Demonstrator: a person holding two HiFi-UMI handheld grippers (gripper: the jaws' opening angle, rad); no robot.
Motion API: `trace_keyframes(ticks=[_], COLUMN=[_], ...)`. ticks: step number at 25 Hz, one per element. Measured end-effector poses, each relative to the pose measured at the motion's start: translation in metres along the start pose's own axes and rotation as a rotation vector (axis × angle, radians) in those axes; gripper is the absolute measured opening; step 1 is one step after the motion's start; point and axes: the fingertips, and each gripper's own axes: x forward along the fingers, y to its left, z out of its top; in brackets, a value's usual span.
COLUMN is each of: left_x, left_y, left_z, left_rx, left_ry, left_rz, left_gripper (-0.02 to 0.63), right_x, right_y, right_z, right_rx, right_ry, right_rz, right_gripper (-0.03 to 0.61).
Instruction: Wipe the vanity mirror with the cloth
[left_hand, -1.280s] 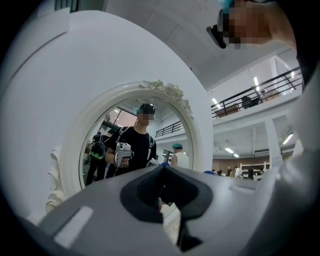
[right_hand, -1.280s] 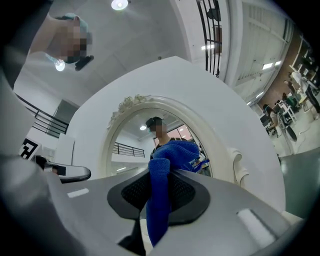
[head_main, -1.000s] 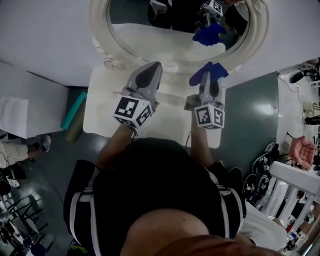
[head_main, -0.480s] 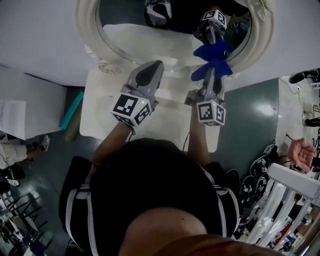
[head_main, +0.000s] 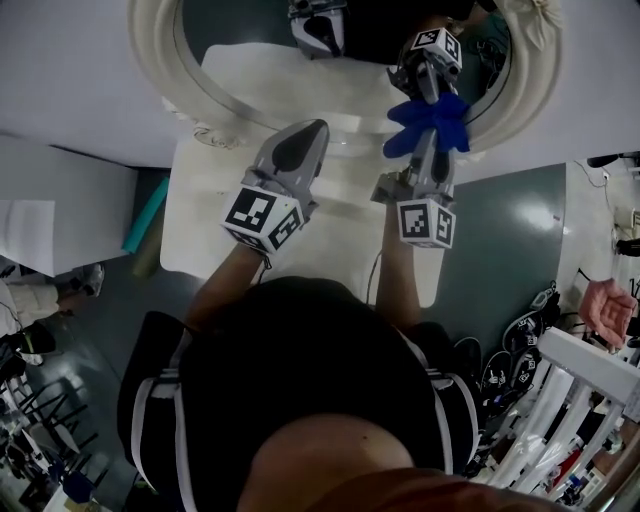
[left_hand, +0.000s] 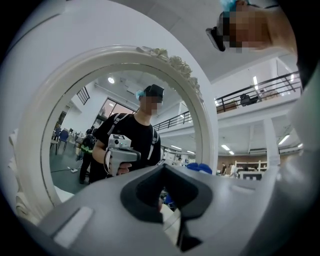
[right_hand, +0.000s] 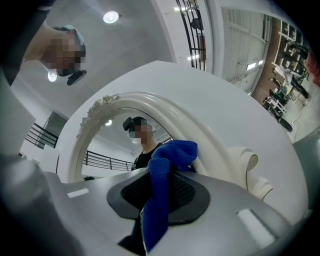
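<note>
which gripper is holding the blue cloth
The right gripper: its jaws are shut on the blue cloth, up at the vanity mirror. The left gripper beside it has its jaws together with nothing between them.

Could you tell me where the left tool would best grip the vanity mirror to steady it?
Probably the vanity mirror's cream frame at its lower left, coming from the outer edge: that rim is a raised band the jaws could straddle, and it lies nearest the left tool and clear of the cloth in the right tool.
</note>
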Motion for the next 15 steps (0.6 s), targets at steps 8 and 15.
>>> trace_keyframes(ticks=[8, 15], left_x=[-0.006, -0.013], left_y=[0.002, 0.005], left_z=[-0.003, 0.006], left_rx=[-0.011, -0.001], left_ry=[-0.008, -0.029], left_rz=[0.008, 0.017], left_gripper=[0.011, 0.011], right_x=[0.005, 0.009], right_y=[0.003, 0.01], right_z=[0.007, 0.018], right_rx=[0.01, -0.009], right_ry=[-0.028, -0.048], right_rz=[0.009, 0.018], right_gripper=[0.077, 0.077])
